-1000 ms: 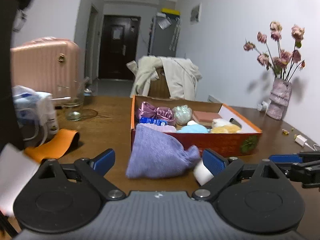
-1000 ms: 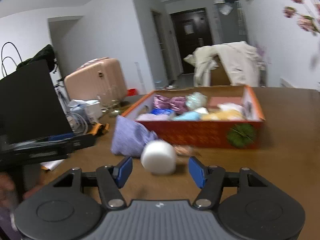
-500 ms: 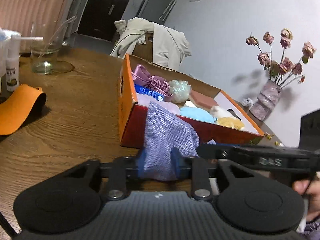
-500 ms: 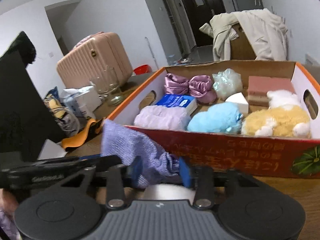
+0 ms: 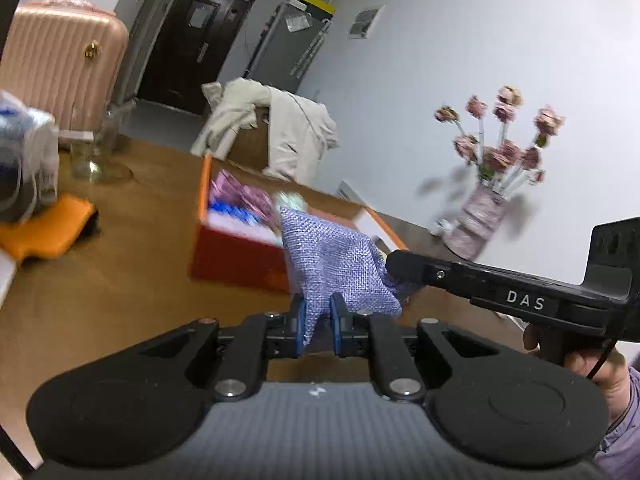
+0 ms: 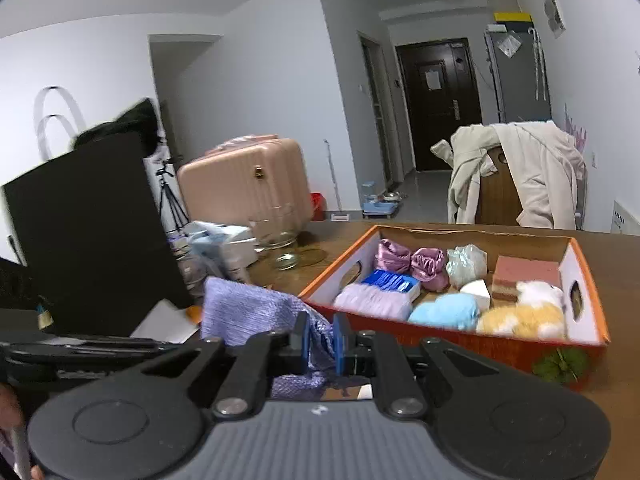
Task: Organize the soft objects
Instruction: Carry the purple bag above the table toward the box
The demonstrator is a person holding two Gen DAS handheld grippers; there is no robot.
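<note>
A lilac, loosely woven cloth pouch is gripped from two sides and is held above the brown wooden table, just in front of the orange cardboard box. The left gripper is seen with its blue pads closing on a lower corner of the pouch, the fabric being pinched between them in a narrow gap. The right gripper is likewise closing on the other end of the pouch, with a bunched fold of the weave pressed between its blue pads. In the left wrist view the right gripper's black body, marked with white letters, is reached across from the right edge, and its tip is met by the far side of the pouch; a hand in a purple sleeve is wrapped round its handle.

Inside the box, a pink satin bundle, a blue packet, a pale purple towel, a light blue plush piece and a yellow and white plush toy are laid side by side. A white rounded shape is perhaps glimpsed beneath the pouch in the right wrist view, though it is too hidden to be identified. A vase of dried pink roses is stood on the table near the wall, well apart from the box.
</note>
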